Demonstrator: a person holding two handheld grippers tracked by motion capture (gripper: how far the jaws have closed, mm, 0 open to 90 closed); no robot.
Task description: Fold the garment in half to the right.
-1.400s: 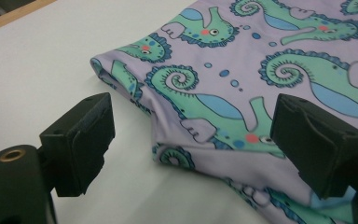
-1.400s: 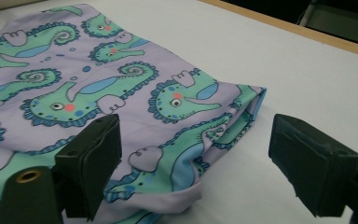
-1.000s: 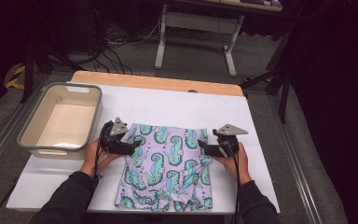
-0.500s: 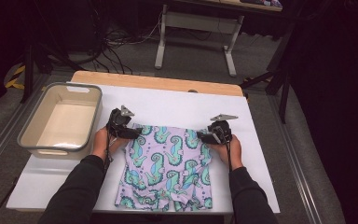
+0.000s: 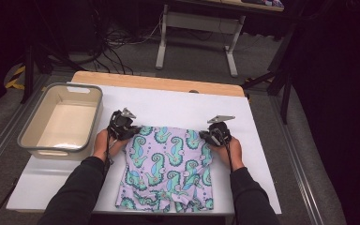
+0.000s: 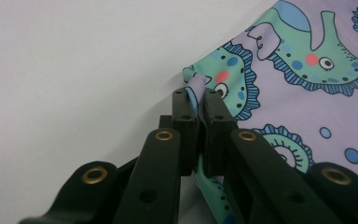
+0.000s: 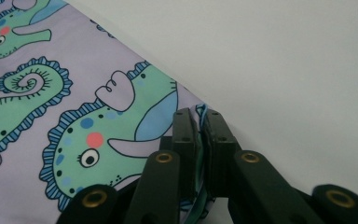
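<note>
— How do the arms lie?
— Both forearms, in dark sleeves, come in from the bottom of the high view and spread slightly apart, each hand wrapped around its tool.
— And the left hand-held gripper (image 5: 130, 130)?
— Its jaws have just been closing; now pinched together with cloth between the pads.
— The right hand-held gripper (image 5: 205, 136)?
— The same: jaws just closed, cloth edge nipped, pointing inward toward the left one.

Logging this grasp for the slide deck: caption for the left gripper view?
Left gripper shut on a corner of the seahorse-print shorts lying on the white table.
</note>
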